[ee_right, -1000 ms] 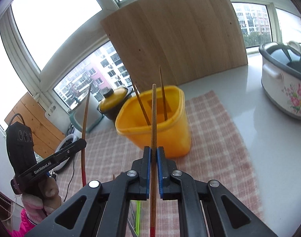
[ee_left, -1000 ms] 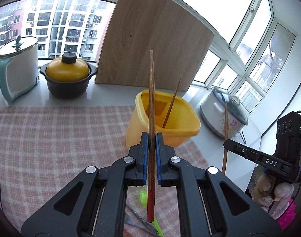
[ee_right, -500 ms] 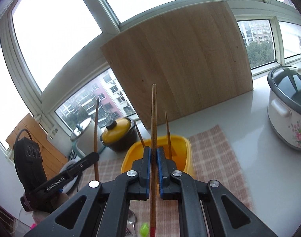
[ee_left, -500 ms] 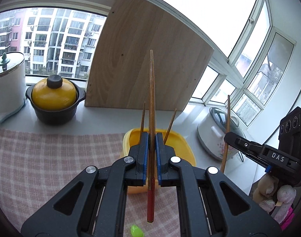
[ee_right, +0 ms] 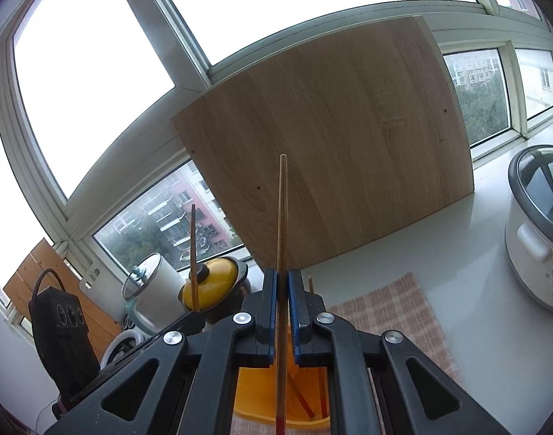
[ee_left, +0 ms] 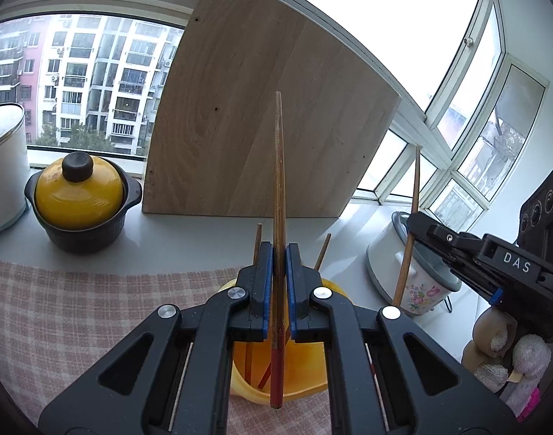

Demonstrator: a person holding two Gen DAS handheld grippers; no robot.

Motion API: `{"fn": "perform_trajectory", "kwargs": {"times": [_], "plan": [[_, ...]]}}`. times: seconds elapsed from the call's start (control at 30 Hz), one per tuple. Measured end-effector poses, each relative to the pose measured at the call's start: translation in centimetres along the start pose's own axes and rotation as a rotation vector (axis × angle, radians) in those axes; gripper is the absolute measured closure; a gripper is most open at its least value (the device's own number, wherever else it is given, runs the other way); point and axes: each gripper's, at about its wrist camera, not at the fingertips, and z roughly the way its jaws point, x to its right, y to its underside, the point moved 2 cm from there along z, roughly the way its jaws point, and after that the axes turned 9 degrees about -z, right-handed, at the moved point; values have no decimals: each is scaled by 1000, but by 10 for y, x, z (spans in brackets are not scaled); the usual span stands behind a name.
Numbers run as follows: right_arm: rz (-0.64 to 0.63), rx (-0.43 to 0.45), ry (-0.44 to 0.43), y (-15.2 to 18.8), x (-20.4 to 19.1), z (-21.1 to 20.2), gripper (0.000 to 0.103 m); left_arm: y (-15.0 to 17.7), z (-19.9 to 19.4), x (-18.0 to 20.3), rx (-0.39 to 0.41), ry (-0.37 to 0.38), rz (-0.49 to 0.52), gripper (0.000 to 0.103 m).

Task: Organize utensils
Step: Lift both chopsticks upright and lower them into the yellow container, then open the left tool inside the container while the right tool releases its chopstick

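Left tongs and right tongs each grip one upright chopstick above yellow bin.

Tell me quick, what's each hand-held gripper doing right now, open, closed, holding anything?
Left hand-held gripper: closed on a chopstick, above the yellow bin.
Right hand-held gripper: closed on another chopstick.

White "DAS" lettering on the right gripper

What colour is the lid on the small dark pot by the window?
Yellow, with a black knob; the pot lid shows best in the left wrist view.
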Motion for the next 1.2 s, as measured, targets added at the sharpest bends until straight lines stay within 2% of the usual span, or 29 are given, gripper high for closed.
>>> {"fn": "perform_trajectory", "kwargs": {"times": [0.27, 0.47, 0.67, 1.2], "plan": [[-2, 39, 38, -6, 4, 17, 99, 0, 14, -2, 26, -13, 1, 98], [-58, 28, 43, 5, -4, 36, 99, 5, 22, -6, 17, -19, -2, 98], [-62, 1, 35, 16, -4, 45, 99, 7, 23, -8, 5, -10, -3, 98], [-102, -40, -3, 48, -14, 25, 99, 20, 2, -11, -28, 10, 9, 98]]}}
